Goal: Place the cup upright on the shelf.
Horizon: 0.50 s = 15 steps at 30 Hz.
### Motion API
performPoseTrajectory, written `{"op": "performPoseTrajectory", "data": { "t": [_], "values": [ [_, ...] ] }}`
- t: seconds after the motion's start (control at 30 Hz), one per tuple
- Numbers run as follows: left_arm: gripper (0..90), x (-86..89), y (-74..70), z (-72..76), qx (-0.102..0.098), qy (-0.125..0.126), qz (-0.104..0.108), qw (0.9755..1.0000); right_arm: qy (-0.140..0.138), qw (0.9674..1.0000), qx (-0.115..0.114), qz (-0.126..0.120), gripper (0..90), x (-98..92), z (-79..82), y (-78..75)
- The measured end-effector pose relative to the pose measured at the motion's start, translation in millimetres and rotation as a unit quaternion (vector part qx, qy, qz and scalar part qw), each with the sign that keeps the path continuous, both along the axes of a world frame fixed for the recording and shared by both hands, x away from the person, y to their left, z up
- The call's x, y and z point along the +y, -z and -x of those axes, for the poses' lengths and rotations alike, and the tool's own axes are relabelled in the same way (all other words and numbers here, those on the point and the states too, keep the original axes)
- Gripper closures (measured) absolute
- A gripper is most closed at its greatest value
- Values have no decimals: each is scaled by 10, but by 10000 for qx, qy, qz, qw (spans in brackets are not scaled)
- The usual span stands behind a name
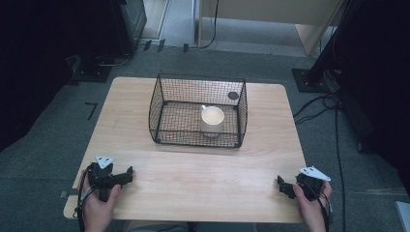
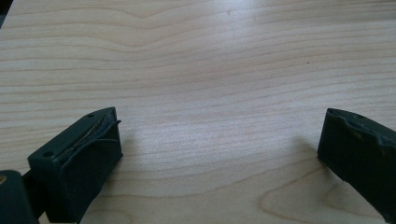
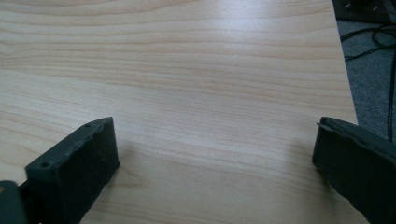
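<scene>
Item: white cup (image 1: 212, 119), upright inside black wire basket (image 1: 198, 110), far centre of table (image 1: 193, 179). Left gripper (image 1: 126, 175) and right gripper (image 1: 282, 184): near corners, jaws apart, empty. Advice: descend over the basket's open top, clear of the mesh, and grip the cup's rim squarely.

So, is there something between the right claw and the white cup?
Yes. The white cup stands inside the black wire basket, so the basket's front mesh wall lies between it and the right claw. The basket's top is open. The bare table between claw and basket holds nothing else.
</scene>
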<state>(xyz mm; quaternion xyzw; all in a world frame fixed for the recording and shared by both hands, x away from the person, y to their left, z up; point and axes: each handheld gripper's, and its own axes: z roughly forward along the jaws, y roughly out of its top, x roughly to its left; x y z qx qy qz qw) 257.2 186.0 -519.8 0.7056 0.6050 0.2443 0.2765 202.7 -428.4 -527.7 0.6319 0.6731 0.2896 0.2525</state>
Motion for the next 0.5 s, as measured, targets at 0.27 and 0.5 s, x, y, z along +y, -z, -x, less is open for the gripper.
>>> {"op": "performPoseTrajectory", "data": {
  "t": [0.27, 0.5],
  "values": [
    [0, -14, 1, 3, 0, 20, -10, 10000, -9, 10000, -2, -4, 0, 1, 0, 0],
    [0, -20, 0, 0, 4, 1, -6, 10000, -8, 10000, -3, -4, 0, 0, 0, 0]
  ]
}}
